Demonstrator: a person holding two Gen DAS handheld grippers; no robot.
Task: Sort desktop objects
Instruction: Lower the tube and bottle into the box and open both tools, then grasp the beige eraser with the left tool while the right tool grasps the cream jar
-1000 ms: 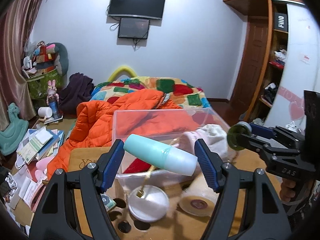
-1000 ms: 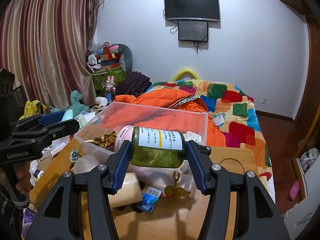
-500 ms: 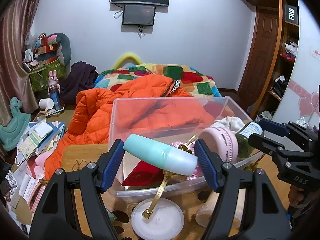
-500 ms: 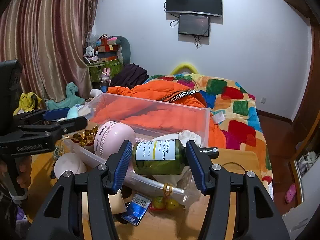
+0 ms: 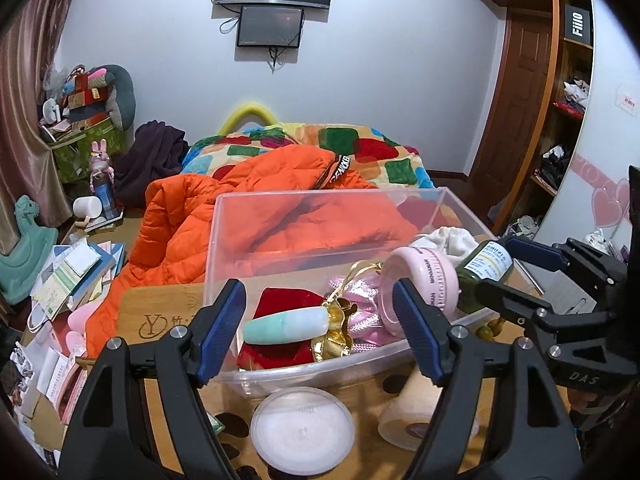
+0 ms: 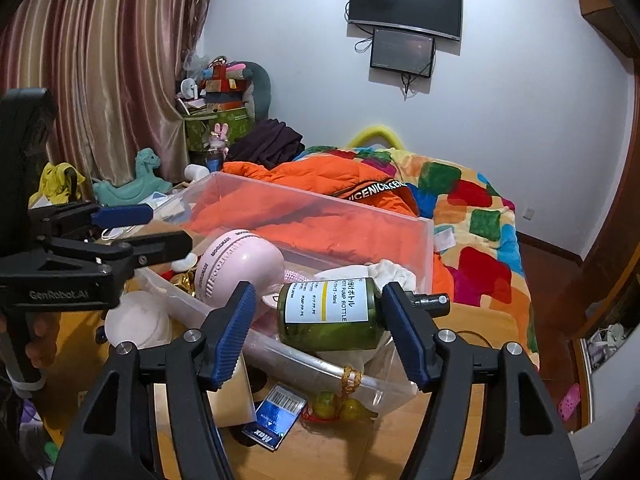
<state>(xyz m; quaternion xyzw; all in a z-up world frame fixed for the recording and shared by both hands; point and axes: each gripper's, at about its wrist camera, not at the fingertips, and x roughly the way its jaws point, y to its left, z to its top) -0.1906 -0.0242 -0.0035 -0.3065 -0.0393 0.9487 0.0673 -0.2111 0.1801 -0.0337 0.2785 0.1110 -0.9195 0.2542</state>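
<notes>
Left wrist view: both grippers' fingers opening, mint tube [image 5: 286,325] and seemingly green bottle [image 6: 332,316] released into bin [image 5: 320,364].

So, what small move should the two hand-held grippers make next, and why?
Probably lift both straight up and back, out of the clear plastic bin. The left hand-held gripper is opening, and the mint tube lies free on the red pouch. The right hand-held gripper is opening too; the green pump bottle appears to rest in the bin.

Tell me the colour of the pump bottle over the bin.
Dark green pump bottle with a white label, clearest in the right wrist view.
</notes>
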